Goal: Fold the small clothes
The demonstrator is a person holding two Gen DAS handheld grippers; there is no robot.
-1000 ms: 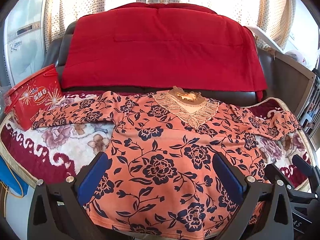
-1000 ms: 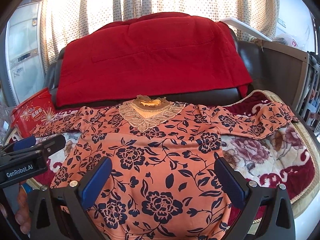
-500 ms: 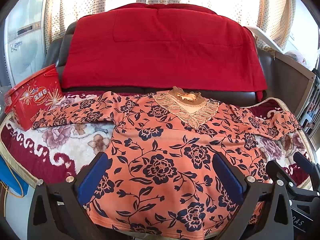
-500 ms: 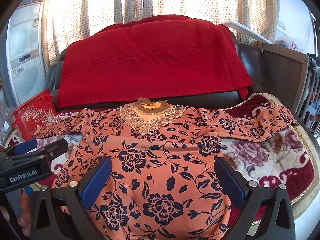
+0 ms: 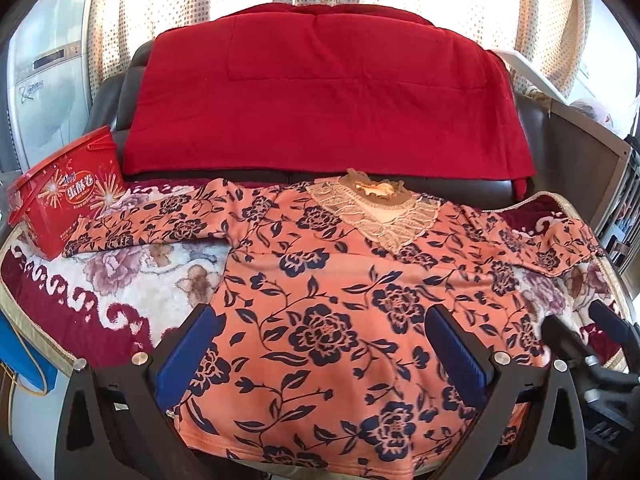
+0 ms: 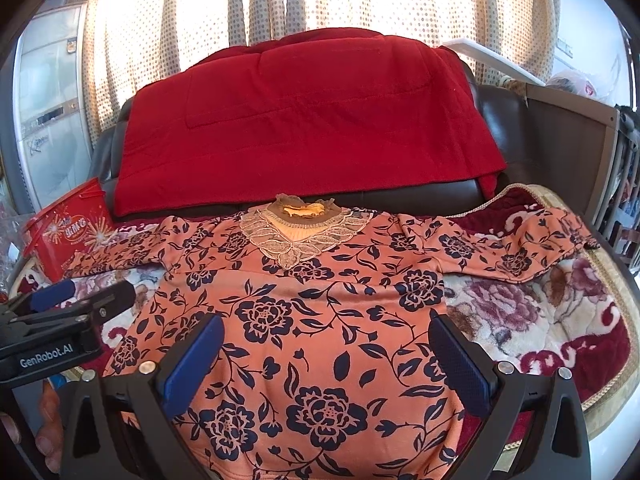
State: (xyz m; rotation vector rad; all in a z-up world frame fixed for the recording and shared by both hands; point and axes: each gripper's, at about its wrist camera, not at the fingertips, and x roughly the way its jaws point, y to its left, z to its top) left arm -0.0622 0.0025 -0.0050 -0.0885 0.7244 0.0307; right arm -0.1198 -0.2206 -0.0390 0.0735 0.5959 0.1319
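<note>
An orange long-sleeved top with dark blue flowers lies flat on a floral blanket, lace collar at the far side, both sleeves spread out sideways. My left gripper hovers open over the lower hem, its blue pads wide apart with nothing between them. My right gripper is open too, over the lower middle of the top. The left gripper shows at the left edge of the right wrist view; the right gripper shows at the right edge of the left wrist view.
The floral blanket covers a dark sofa seat. A red blanket drapes over the sofa back. A red box stands by the left sleeve end. A wooden panel is at the right. A hand holds the left gripper.
The right gripper has tilted upward a little, so the top sits lower in its view. The left gripper has barely moved. The top lies as before.
</note>
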